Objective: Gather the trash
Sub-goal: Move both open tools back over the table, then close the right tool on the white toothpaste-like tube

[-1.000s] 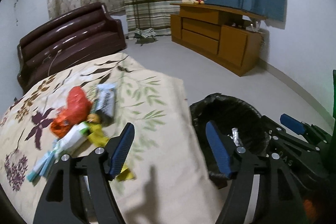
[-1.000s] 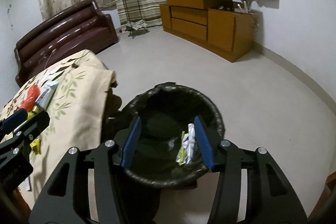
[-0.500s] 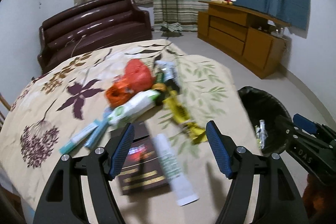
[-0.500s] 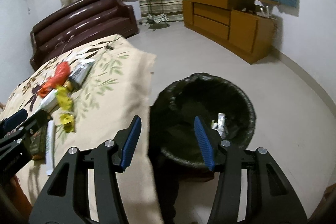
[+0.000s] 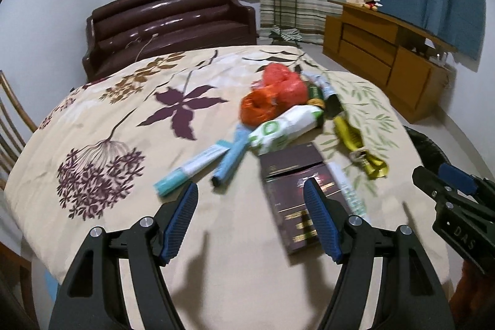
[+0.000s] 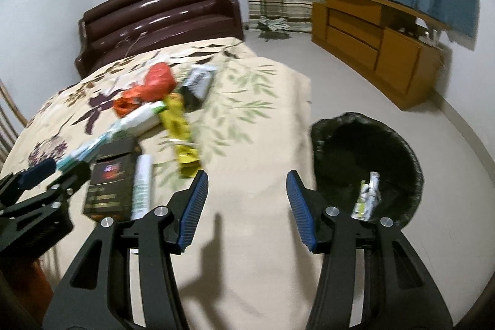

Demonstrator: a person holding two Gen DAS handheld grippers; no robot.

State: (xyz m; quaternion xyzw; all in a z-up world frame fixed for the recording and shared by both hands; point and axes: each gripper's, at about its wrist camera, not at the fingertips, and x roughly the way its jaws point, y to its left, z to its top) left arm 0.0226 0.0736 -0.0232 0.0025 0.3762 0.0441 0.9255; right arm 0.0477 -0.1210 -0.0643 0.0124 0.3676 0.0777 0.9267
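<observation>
Floral tablecloth carries trash pile: orange bag, wrappers, tubes, dark box. Left gripper spread, empty, above cloth near box. Right gripper spread, empty. Black bin beside table, wrapper inside.

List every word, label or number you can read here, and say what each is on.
"DAS": on the right claw's black body, seen from the left wrist.
"CO": large green letters on the white pouch; partial, the rest is blurred.
Dark box: gold lines of print, too blurred to read.
White tube: green print, unreadable.
Yellow wrapper, blue tubes and the wrapper in the bin: print too blurred or small.
</observation>
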